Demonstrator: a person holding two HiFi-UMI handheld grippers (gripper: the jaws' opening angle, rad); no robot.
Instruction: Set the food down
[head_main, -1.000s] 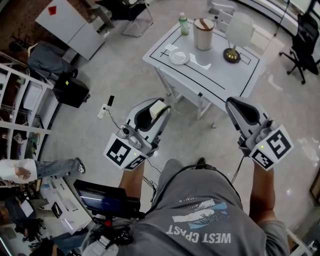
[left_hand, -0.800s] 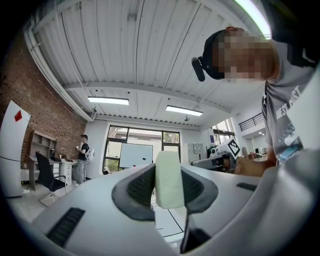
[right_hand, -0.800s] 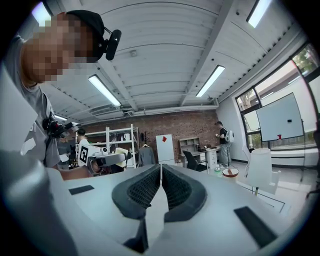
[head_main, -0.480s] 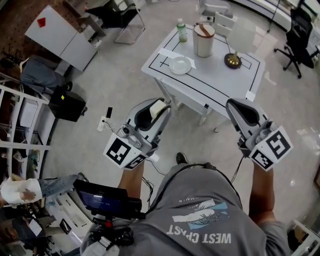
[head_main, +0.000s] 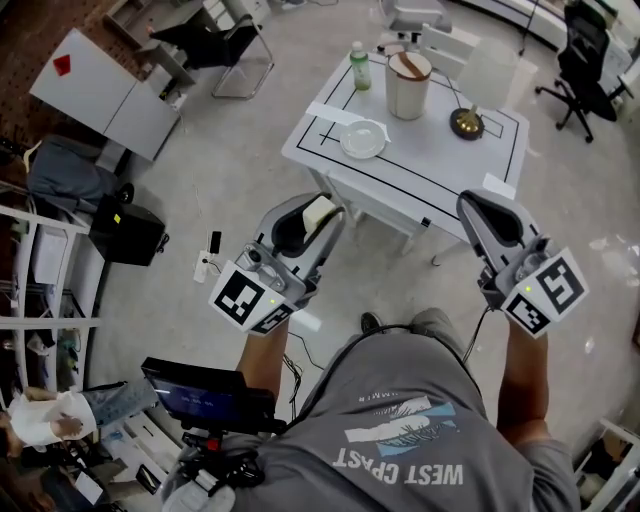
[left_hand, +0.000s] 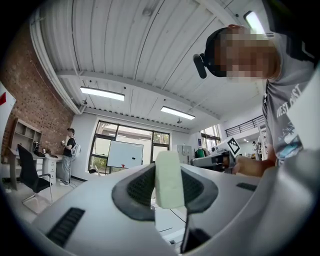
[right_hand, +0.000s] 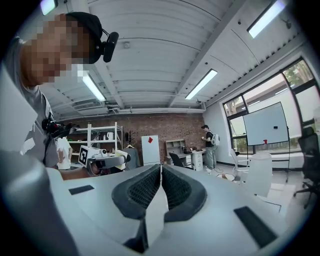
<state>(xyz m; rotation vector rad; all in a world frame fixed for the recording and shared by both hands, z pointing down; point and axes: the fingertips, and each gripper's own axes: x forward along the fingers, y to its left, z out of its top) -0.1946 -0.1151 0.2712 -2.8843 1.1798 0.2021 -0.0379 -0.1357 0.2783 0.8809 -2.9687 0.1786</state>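
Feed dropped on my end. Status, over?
Left gripper shut on food, not yet at table. Right gripper shut, empty. Plate on table ahead; nothing seen in the way.

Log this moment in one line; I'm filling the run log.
left gripper: shut on pale food block | right gripper: shut, empty | plate: on white table ahead | food not set down

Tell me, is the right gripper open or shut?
The right gripper is shut: its dark pads meet, with nothing between them.
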